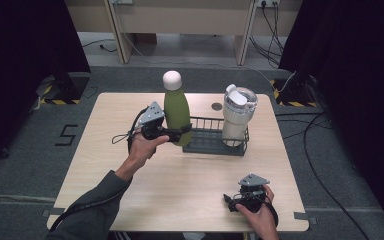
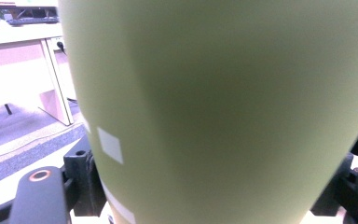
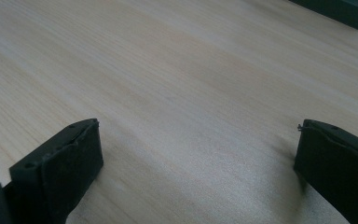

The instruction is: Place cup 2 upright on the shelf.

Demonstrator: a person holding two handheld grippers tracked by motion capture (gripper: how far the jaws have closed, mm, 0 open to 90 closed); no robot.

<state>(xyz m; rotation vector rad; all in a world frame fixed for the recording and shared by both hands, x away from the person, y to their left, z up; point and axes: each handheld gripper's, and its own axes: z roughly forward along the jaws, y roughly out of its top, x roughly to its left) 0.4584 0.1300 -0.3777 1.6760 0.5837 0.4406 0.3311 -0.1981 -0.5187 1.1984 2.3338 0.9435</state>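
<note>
Green bottle [image 1: 177, 112] with a white cap stands upright at the left end of the dark wire rack [image 1: 211, 142] on the desk [image 1: 180, 185], clamped in the left claw [image 1: 184, 129]. A white tumbler [image 1: 237, 117] occupies the rack's right end. Near the front edge, the right claw [image 1: 228, 201] rests wide apart, holding nothing.

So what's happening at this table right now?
A person works with a gripper in each hand. The left gripper is shut on a green bottle with a white cap, holding it upright at the left end of a dark wire rack. A white tumbler stands in the rack's right end. The right gripper rests near the table's front edge, jaws open, holding nothing.
</note>
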